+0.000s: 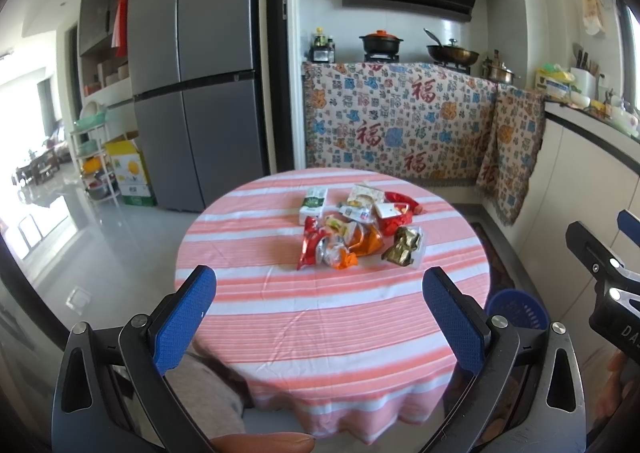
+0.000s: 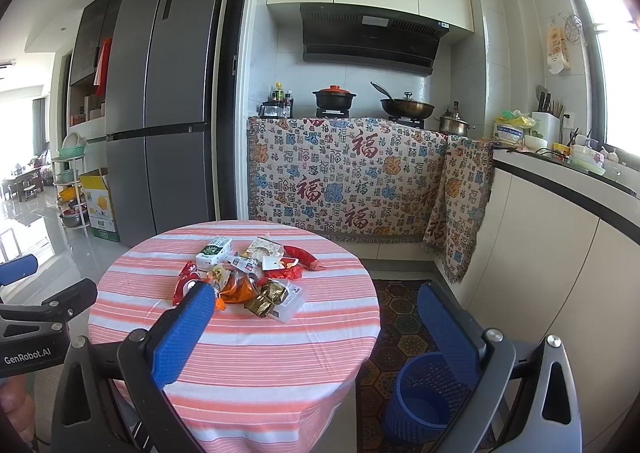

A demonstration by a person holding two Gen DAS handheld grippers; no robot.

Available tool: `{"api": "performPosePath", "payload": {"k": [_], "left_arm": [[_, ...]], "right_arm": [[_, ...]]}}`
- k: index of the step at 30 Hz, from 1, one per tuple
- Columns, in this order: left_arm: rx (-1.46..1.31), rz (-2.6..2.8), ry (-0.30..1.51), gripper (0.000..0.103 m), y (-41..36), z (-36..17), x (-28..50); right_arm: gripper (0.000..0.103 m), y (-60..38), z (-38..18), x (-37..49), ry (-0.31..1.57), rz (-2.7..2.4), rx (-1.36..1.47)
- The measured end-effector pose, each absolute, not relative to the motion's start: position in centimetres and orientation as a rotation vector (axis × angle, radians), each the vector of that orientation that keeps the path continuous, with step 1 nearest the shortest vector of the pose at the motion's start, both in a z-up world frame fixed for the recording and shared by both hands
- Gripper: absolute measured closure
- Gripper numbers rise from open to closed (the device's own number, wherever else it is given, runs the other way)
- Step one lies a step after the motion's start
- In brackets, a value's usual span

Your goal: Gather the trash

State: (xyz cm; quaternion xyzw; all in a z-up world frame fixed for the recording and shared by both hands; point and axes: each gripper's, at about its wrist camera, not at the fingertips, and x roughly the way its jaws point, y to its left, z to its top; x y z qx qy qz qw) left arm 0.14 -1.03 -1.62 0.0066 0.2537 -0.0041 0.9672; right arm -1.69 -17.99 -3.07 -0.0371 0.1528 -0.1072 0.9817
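Two handheld grippers hang above the near edge of a round table draped in a pink-and-white striped cloth (image 1: 332, 317). The left gripper (image 1: 320, 305), its blue-padded fingers (image 1: 184, 317) spread wide apart and holding nothing, points toward the middle of the table. The right gripper (image 2: 316, 321) is likewise spread and empty, one blue pad over the near part of the table and the other over a blue perforated plastic wastebasket (image 2: 424, 397) standing on the floor just beside the table, on a dark patterned rug (image 2: 400, 313).

At the middle of the table lies a loose heap of trash: a red foil snack wrapper (image 1: 310, 247), a crumpled orange wrapper (image 1: 366, 241), a gold foil wrapper (image 1: 404, 247) resting on a clear plastic tray, a green-and-white carton (image 1: 314, 205) at the far side of the heap, and a second red wrapper (image 1: 400, 213) next to it.

Beyond the table, a counter draped in a cream cloth printed with red characters (image 2: 348, 177) carries a black pot with an orange lid (image 2: 334, 97) and a wok (image 2: 406, 105). A tall grey refrigerator (image 2: 160, 125) stands beyond the table on the left gripper's side.
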Motion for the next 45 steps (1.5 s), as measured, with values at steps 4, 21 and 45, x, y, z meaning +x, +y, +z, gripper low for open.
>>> {"api": "performPosePath", "payload": {"k": [4,21,45], "left_arm": [[0.015,-0.008,0.514,0.0,-1.1,-1.67,0.07],[0.018,-0.015,0.512,0.0,-1.36,-1.77,0.02],[0.044,-0.088,0.518,0.0,-1.52,-1.21,0.31]], "right_arm": [[0.0,-17.97,-3.08,-1.66,0.307,-0.216,-0.075],[0.0,-17.96,-3.03,-1.57,0.308,-0.216,-0.073],[0.0,-18.62,-3.27,-1.56,0.307,-0.226,-0.057]]}}
